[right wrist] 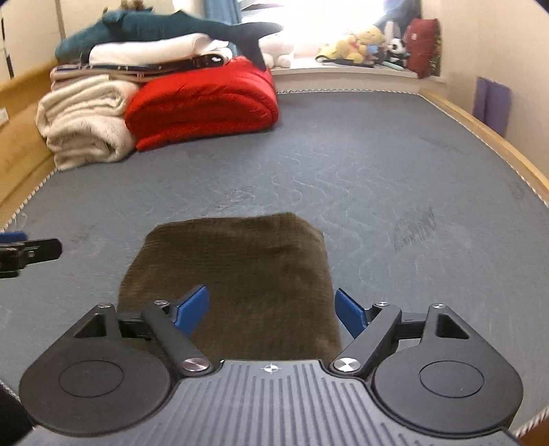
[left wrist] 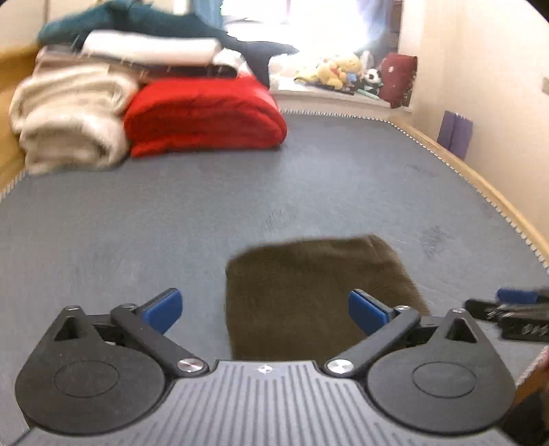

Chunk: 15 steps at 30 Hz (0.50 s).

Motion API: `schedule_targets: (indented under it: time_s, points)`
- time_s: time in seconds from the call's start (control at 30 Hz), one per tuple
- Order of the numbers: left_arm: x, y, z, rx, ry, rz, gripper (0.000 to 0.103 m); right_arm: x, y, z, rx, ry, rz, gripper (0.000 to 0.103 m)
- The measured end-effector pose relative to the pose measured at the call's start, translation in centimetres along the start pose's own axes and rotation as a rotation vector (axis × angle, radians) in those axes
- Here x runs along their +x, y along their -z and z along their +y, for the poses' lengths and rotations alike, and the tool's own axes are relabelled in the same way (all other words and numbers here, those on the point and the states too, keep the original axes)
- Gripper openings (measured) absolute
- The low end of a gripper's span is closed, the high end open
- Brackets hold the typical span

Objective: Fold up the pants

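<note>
The brown pants (right wrist: 233, 274) lie folded into a compact rectangle on the grey-blue mattress (right wrist: 343, 164). My right gripper (right wrist: 272, 314) is open and empty, hovering over the near end of the pants with its blue pads (right wrist: 194, 307) apart. My left gripper (left wrist: 264, 314) is open and empty, to the left of the pants (left wrist: 308, 288), its right pad over their left part. The right gripper shows at the right edge of the left wrist view (left wrist: 514, 308); the left gripper shows at the left edge of the right wrist view (right wrist: 24, 250).
A red folded quilt (right wrist: 202, 103), cream blankets (right wrist: 85, 120) and a plush shark (right wrist: 164, 27) are stacked at the far left. Stuffed toys (right wrist: 360, 44) sit on the window sill. A wooden bed frame (right wrist: 487, 137) borders the mattress on the right.
</note>
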State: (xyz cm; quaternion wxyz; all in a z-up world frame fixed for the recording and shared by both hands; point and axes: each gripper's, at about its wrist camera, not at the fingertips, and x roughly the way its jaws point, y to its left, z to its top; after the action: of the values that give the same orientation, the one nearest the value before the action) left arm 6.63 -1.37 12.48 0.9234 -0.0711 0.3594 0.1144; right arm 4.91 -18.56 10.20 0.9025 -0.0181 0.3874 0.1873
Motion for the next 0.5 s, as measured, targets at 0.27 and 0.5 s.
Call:
schedule_targets:
  time_s: [0.27, 0.5]
  points:
    - [3.1, 6.7, -2.9, -0.093, -0.013, 0.214, 0.103, 1.9, 5.9, -0.7, 0.076, 0.081, 0.121, 0.084]
    - [5.6, 5.6, -3.3, -0.064, -0.105, 0.15, 0.103, 3.2, 5.3, -0.1, 0.002, 0.149, 0.078, 0.085]
